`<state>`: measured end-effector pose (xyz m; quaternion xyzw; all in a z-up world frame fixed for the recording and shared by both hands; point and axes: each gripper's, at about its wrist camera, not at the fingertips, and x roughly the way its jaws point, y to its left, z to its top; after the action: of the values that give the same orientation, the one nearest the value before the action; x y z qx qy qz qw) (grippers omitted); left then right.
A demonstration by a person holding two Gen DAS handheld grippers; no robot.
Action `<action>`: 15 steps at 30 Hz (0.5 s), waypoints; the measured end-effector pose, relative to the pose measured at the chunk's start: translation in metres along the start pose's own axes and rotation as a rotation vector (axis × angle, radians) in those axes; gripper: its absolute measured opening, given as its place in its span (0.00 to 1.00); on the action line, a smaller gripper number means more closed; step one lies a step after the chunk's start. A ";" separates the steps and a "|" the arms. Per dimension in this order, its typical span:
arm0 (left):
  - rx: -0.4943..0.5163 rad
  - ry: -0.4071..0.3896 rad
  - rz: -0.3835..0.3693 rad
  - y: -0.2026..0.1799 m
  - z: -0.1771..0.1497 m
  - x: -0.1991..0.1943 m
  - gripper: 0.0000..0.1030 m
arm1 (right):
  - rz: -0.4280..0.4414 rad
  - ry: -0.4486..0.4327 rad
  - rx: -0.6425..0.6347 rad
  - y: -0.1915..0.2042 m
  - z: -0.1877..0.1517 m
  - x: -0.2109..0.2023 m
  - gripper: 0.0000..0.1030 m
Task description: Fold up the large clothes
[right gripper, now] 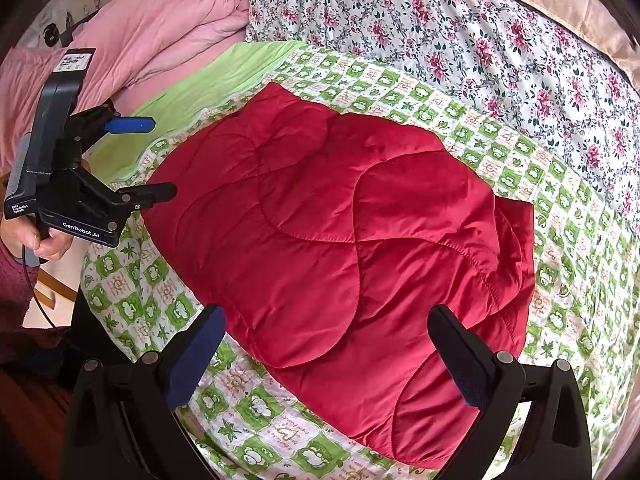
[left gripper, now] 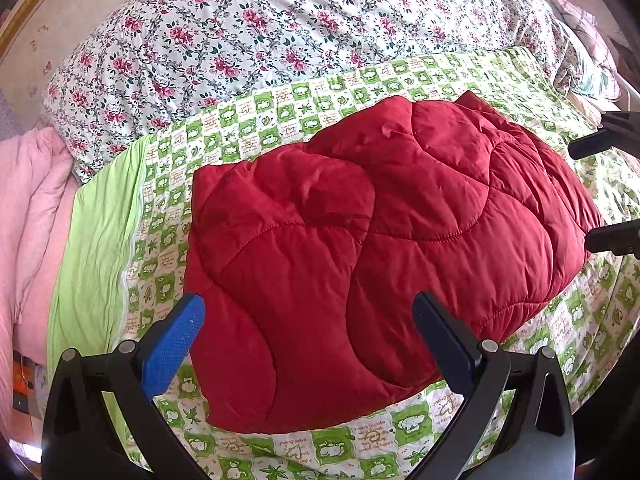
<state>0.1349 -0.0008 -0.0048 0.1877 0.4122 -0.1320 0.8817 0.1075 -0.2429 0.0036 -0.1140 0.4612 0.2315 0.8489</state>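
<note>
A folded red quilted garment [left gripper: 360, 248] lies in a thick, puffy bundle on the green-and-white checked sheet [left gripper: 360, 440] of a bed, with a floral quilt [left gripper: 240, 32] behind it and a pink blanket [right gripper: 160, 28] and a plain green cloth [left gripper: 96, 248] off to one side. The left gripper [left gripper: 308, 340] hovers at the bundle's near edge with its fingers spread wide and released, grasping nothing. The right gripper [right gripper: 326, 354] hangs over the near edge as well, its fingers likewise apart and empty, while a hand [right gripper: 44, 240] holds the other tool beside the bed.
</note>
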 end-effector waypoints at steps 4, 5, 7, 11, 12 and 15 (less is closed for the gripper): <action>-0.006 0.000 -0.001 0.001 0.001 0.000 1.00 | -0.002 -0.004 0.013 -0.003 -0.001 0.000 0.99; -0.005 -0.001 0.000 0.001 0.001 0.000 1.00 | -0.002 -0.007 0.016 -0.004 -0.001 0.000 0.99; -0.008 -0.008 -0.003 0.001 0.001 -0.001 1.00 | -0.002 -0.011 0.025 -0.005 -0.001 0.000 0.99; -0.022 -0.010 -0.014 -0.001 0.000 0.000 1.00 | -0.004 -0.013 0.041 -0.007 -0.001 0.001 0.99; -0.027 -0.007 -0.015 -0.002 0.000 0.001 1.00 | -0.001 -0.014 0.046 -0.007 -0.002 0.001 0.99; -0.030 0.005 -0.020 -0.004 0.000 0.005 1.00 | -0.004 -0.016 0.059 -0.008 -0.003 0.002 0.99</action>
<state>0.1362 -0.0049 -0.0096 0.1706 0.4181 -0.1344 0.8820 0.1106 -0.2505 0.0000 -0.0880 0.4609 0.2169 0.8560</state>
